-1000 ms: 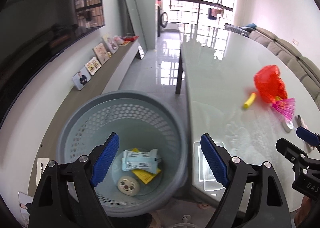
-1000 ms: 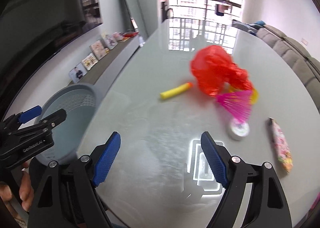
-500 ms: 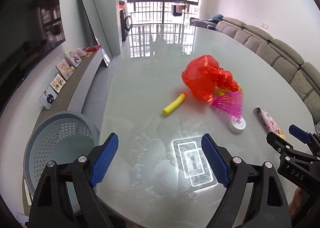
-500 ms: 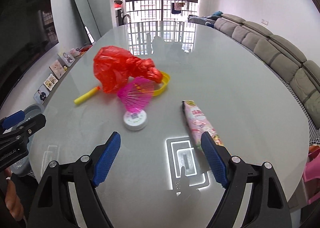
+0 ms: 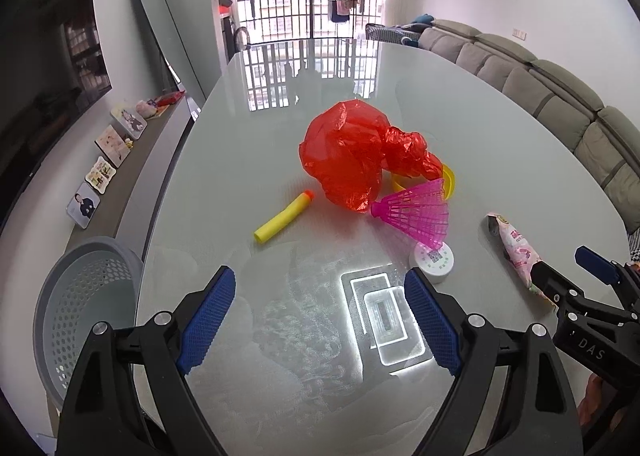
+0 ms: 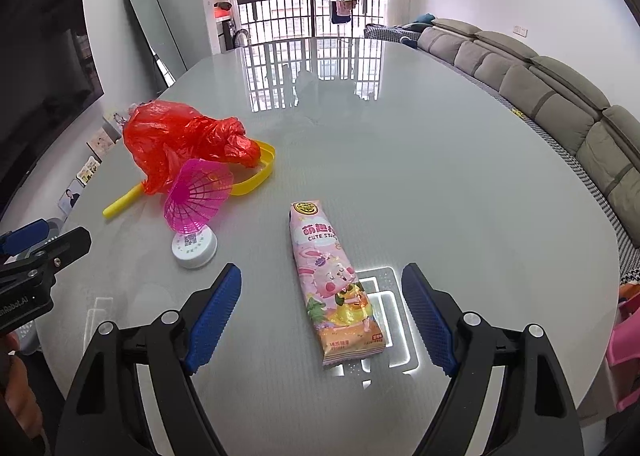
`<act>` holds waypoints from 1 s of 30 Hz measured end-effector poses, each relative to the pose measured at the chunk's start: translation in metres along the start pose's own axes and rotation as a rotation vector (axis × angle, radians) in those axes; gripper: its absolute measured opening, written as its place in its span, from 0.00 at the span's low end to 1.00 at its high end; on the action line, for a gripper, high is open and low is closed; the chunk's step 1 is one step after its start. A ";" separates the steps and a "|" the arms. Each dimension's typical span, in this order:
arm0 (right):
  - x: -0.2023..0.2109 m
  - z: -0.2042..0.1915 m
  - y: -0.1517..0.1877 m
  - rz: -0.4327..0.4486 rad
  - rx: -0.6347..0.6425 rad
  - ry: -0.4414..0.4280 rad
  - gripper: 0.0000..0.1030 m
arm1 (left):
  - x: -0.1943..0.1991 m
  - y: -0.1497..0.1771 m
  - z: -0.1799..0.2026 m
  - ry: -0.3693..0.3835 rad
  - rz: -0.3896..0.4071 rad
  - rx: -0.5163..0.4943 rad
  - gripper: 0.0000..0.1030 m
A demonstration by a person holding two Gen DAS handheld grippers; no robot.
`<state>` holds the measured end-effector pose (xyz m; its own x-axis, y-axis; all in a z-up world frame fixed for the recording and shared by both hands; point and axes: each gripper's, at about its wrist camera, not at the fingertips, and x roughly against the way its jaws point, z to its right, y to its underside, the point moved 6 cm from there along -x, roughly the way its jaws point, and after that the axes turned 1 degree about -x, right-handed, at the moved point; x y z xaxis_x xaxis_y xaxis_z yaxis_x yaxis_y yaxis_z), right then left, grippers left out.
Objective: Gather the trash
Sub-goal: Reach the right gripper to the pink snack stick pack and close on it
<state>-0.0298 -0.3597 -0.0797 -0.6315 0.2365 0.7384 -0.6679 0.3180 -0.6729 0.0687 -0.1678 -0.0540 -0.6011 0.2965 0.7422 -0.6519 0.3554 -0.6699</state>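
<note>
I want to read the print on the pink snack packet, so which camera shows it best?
The right wrist view: the pink snack packet lies flat, whole and near, between the open jaws of the right hand-held gripper, print facing up. The left wrist view shows the packet only small at the right edge, its near end hidden behind the right hand-held gripper.

The table (image 6: 440, 184) has a glossy, glass-smooth top that mirrors the window bars. The red bag (image 5: 352, 152) is thin, crinkled, shiny plastic. The pink snack packet (image 6: 332, 280) is glossy printed film. The yellow dart (image 5: 284, 218) looks like matt foam. The grey basket (image 5: 80, 296) is perforated matt plastic. The sofa (image 6: 560, 104) is grey cloth.
</note>
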 end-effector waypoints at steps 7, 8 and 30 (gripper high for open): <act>-0.009 0.006 -0.003 -0.014 0.006 -0.030 0.76 | -0.006 0.000 0.008 -0.018 -0.011 -0.002 0.85; -0.010 0.007 -0.003 -0.018 0.008 -0.032 0.76 | -0.007 0.000 0.008 -0.021 -0.014 -0.003 0.85; -0.040 0.015 -0.005 -0.087 0.033 -0.027 0.76 | -0.027 0.007 0.027 -0.006 -0.059 -0.009 0.85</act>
<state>-0.0069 -0.3848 -0.1065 -0.5808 0.1845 0.7929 -0.7327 0.3060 -0.6079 0.0678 -0.1969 -0.0789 -0.5642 0.2696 0.7804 -0.6824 0.3798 -0.6246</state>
